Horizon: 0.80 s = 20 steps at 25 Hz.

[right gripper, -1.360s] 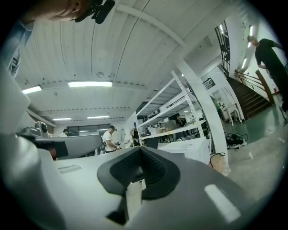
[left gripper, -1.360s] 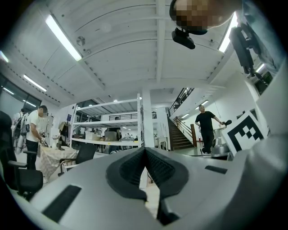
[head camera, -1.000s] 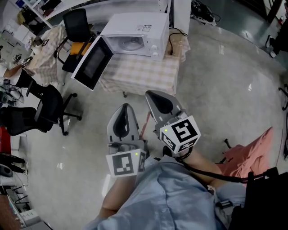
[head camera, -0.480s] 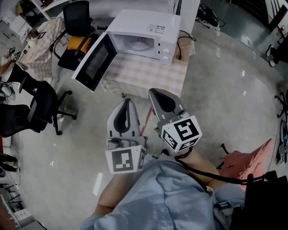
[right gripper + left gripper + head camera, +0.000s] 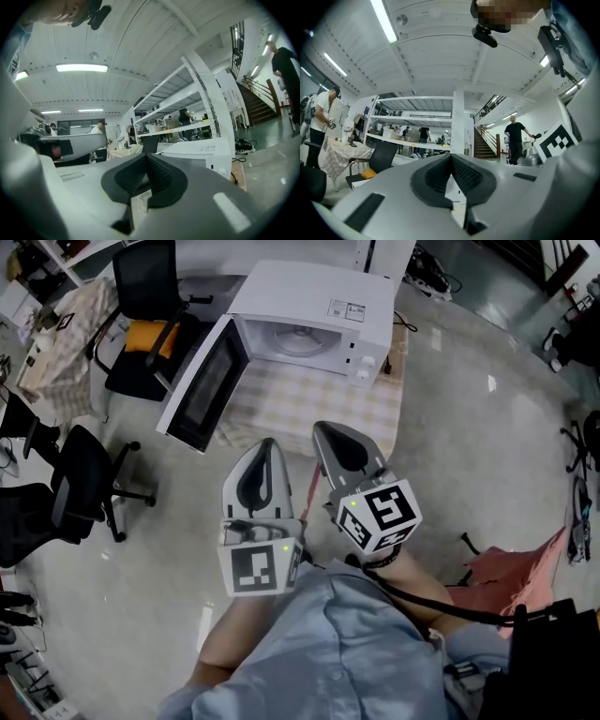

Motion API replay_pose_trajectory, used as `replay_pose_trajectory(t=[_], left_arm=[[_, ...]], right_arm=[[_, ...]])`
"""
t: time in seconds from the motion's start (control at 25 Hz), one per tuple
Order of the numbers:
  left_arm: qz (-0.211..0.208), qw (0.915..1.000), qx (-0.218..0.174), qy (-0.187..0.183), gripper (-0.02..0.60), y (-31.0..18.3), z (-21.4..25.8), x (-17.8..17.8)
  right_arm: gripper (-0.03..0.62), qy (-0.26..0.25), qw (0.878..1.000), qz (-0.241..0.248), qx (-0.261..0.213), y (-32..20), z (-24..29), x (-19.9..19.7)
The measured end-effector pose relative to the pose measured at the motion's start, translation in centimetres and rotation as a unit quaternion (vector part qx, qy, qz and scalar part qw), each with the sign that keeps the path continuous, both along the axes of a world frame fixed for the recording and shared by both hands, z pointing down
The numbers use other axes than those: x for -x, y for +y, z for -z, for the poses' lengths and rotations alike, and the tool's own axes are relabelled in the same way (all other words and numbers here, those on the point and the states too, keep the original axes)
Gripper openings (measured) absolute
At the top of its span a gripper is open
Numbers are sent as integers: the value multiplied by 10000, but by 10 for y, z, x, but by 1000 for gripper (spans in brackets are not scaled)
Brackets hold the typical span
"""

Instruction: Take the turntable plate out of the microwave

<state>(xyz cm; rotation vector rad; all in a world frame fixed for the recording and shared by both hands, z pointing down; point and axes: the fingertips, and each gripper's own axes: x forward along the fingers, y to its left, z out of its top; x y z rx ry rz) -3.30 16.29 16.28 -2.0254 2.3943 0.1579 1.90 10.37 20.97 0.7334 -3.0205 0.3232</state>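
Observation:
A white microwave [image 5: 319, 306] stands on a table with a checked cloth [image 5: 319, 409], its door [image 5: 202, 385] swung open to the left. The pale turntable plate [image 5: 298, 338] lies inside the cavity. Both grippers are held level, side by side, short of the table's near edge and pointing at it. My left gripper [image 5: 265, 443] is shut with nothing in it, as its own view shows [image 5: 451, 157]. My right gripper [image 5: 325, 429] is shut and empty too [image 5: 146, 157]. In the right gripper view the microwave [image 5: 197, 152] is ahead to the right.
A black chair with an orange cushion [image 5: 150, 296] stands left of the microwave, and more black office chairs [image 5: 66, 493] further left. A white pillar [image 5: 389, 259] rises behind the table. A salmon cloth [image 5: 511, 568] lies at the right. People stand far off [image 5: 515, 138].
The person has walked towards the table: microwave and table have grown and slid down the head view, closer to both grippers. Both grippers stay shut side by side.

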Motion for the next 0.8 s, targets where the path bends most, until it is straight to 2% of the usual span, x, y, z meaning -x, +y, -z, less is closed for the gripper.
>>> replay_pose_trajectory(t=[0.2,0.32,0.8], left_arm=[[-449,9989,11,-161,6,-15,1,27],[-627,9979,17,-133,6,-22,-1,40],[-855,9963,80,-67,6,-45,-11,62]], right_arm=[[2,17,9996,-283,14,-17,-1,30],[2,59,9991,-429,-3,-23,-2,42],[2,136,9970,-765,-13,-46,-9,56]])
